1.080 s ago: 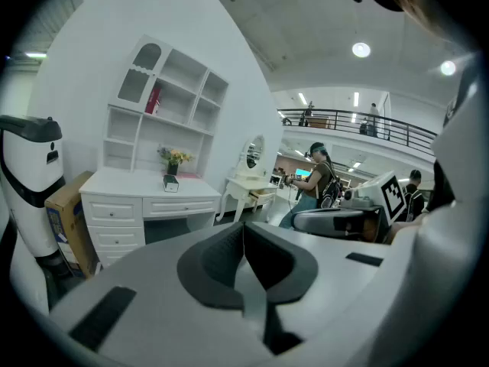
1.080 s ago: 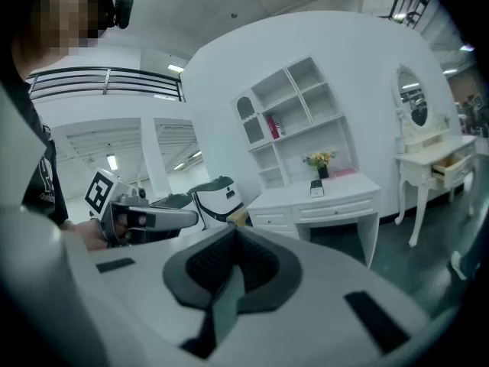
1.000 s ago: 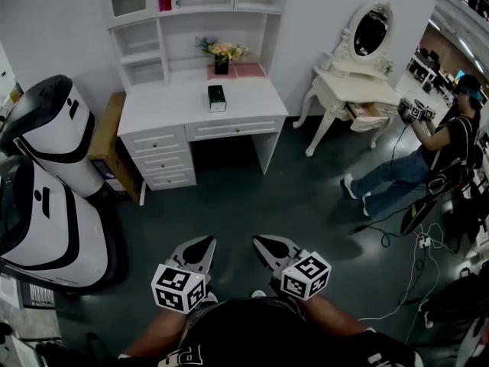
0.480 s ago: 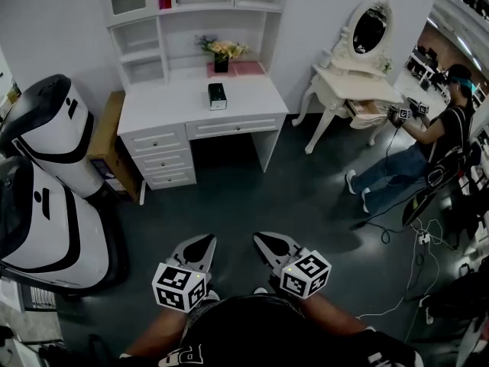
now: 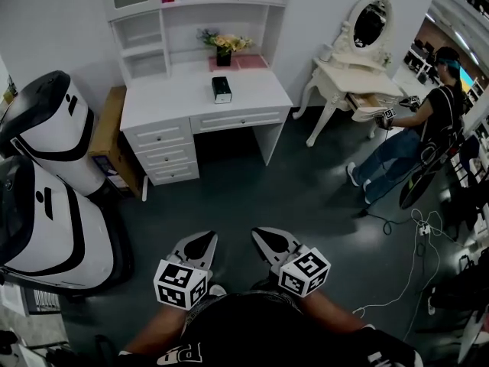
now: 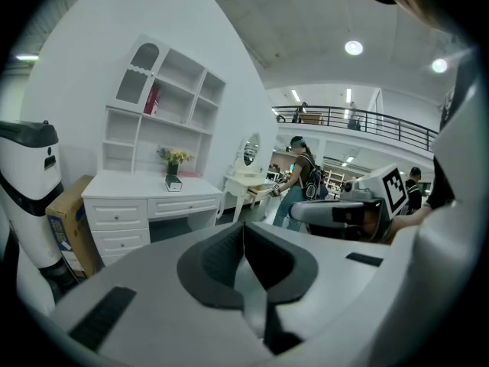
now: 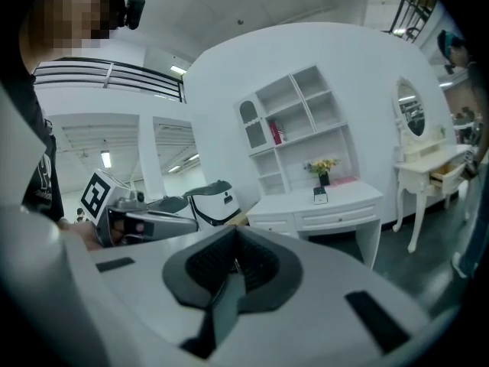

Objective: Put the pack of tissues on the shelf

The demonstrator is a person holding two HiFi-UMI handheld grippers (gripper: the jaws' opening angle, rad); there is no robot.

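Note:
The pack of tissues (image 5: 222, 89) is a small dark box lying on the white desk (image 5: 160, 102), in front of a vase of flowers (image 5: 223, 52). Above the desk rises the white shelf unit (image 5: 145, 33) with open compartments. The pack also shows far off in the left gripper view (image 6: 174, 183) and in the right gripper view (image 7: 320, 195). My left gripper (image 5: 200, 241) and right gripper (image 5: 263, 238) hover side by side over the dark floor, well short of the desk. Both are shut with nothing between the jaws, which meet in both gripper views.
Two large white robot bodies (image 5: 46, 136) stand at the left beside a cardboard box (image 5: 107, 140). A white vanity table with a mirror (image 5: 359, 75) stands at the right, where a person (image 5: 416, 136) works at its open drawer. Cables (image 5: 405, 228) trail over the floor.
Both grippers have edged forward toward the desk, which now sits slightly lower in the head view. The person at the right has stepped closer to the vanity table.

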